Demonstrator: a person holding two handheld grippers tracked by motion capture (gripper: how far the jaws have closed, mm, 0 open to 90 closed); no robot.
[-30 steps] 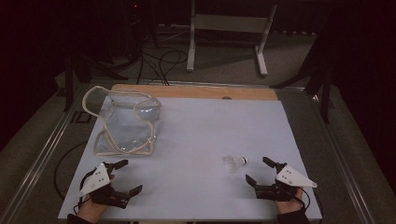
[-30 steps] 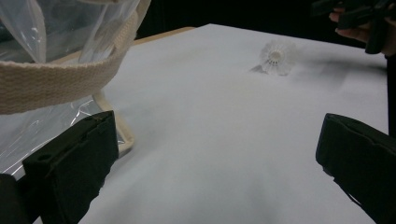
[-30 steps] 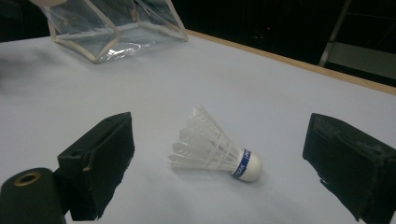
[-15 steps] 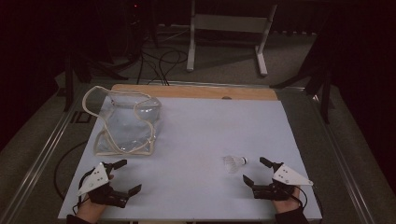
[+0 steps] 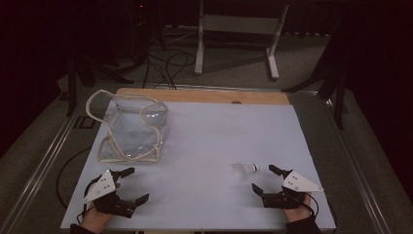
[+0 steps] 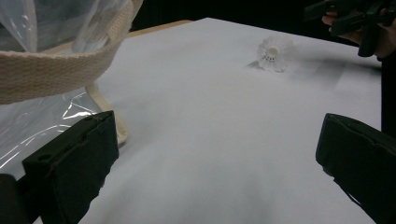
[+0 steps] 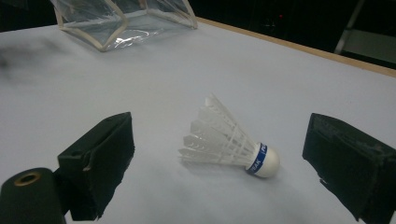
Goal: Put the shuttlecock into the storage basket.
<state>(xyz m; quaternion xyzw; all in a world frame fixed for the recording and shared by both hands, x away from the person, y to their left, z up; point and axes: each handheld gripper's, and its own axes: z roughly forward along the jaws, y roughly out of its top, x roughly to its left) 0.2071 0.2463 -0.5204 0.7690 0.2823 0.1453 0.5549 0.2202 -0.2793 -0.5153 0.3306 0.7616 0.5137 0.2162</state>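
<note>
1. White feathers and a white cork with a blue band: the shuttlecock (image 7: 229,142) lies on its side on the pale table (image 5: 204,146), squarely between the jaws of my right gripper (image 5: 266,181). I have those jaws spread wide and apart from it, so that they can straddle it before I close.
2. Lying flat like this, the feather skirt points one way and the cork the other. I judge the cork end is the firmer place to pinch, since the feathers would likely crush.
3. My left gripper (image 5: 133,186) sits at the near left edge of the table, jaws also spread and holding nothing. From its own view the cloth-edged rim of the bag (image 6: 56,74) is just beside one jaw, which I read as standing ready to steady or open it.
4. Farther off, the clear plastic bag (image 5: 130,127) slumps at the far left of the table, well apart from the shuttlecock, its mouth gaping upward. That open mouth looks like the reason it is left so: something can be dropped in.
</note>
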